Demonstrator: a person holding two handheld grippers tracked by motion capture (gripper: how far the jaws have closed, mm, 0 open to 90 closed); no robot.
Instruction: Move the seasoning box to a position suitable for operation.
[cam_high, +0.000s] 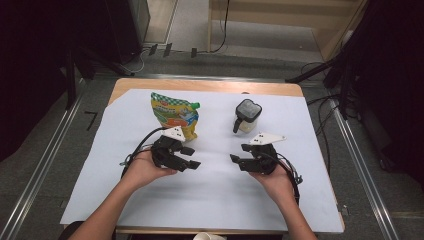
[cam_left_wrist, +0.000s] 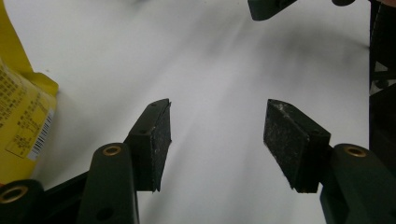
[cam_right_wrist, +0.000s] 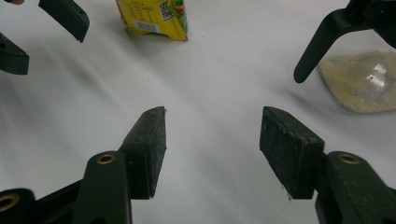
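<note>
A yellow and green pouch (cam_high: 176, 114) with a green cap lies at the back left of the white sheet (cam_high: 215, 200); its edge shows in the left gripper view (cam_left_wrist: 21, 121) and its bottom end in the right gripper view (cam_right_wrist: 154, 18). A clear jar with a black lid and handle (cam_high: 246, 116) holds pale grains (cam_right_wrist: 362, 79) at the back right. My left gripper (cam_high: 192, 157) is open just in front of the pouch, nothing between its fingers (cam_left_wrist: 152, 140). My right gripper (cam_high: 238, 154) is open in front of the jar, jaws apart and empty (cam_right_wrist: 212, 149).
The white sheet covers a wooden table (cam_high: 200, 85). Metal rails (cam_high: 45, 165) run along both sides on the floor. Cables and dark stands (cam_high: 340, 75) sit behind the table. A pale round object (cam_high: 207, 236) pokes in at the table's front edge.
</note>
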